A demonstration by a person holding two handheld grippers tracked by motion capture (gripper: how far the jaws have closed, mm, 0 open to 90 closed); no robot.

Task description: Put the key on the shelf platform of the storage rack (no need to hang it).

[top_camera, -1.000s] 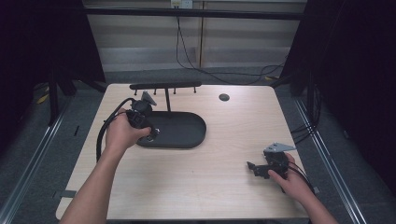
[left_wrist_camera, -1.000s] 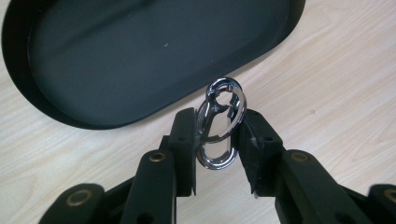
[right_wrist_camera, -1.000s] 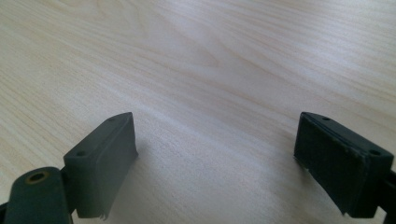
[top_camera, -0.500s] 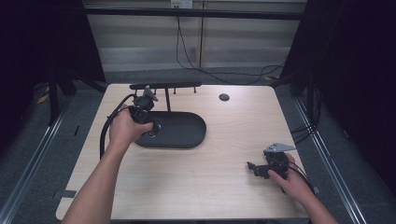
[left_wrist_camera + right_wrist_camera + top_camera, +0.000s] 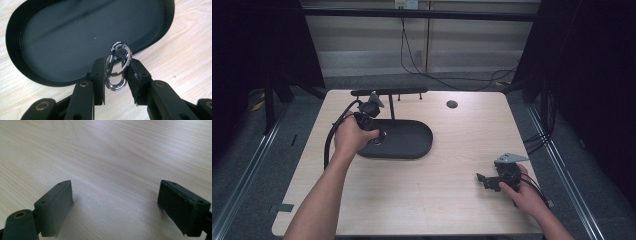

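My left gripper [image 5: 117, 73] is shut on a shiny silver carabiner clip [image 5: 118, 65], which stands upright between the two black pads. It hangs over the near-left rim of a black oval tray [image 5: 15, 60]. From the high view, the left gripper [image 5: 378, 139] is at the tray's [image 5: 414, 142] left end, with the person's hand wrapped around it. My right gripper [image 5: 483, 180] rests on the wooden table near the front right corner. Its jaws [image 5: 115, 205] stand wide open with only bare wood between them.
A black T-shaped stand [image 5: 389, 92] rises from behind the tray, its bar running across the table's far side. A small dark round disc [image 5: 452, 104] lies at the back right. The left gripper's cable [image 5: 329, 142] loops left of the tray.
The left hand has shifted slightly toward the table's far side with the clip still gripped. The right hand has not moved.
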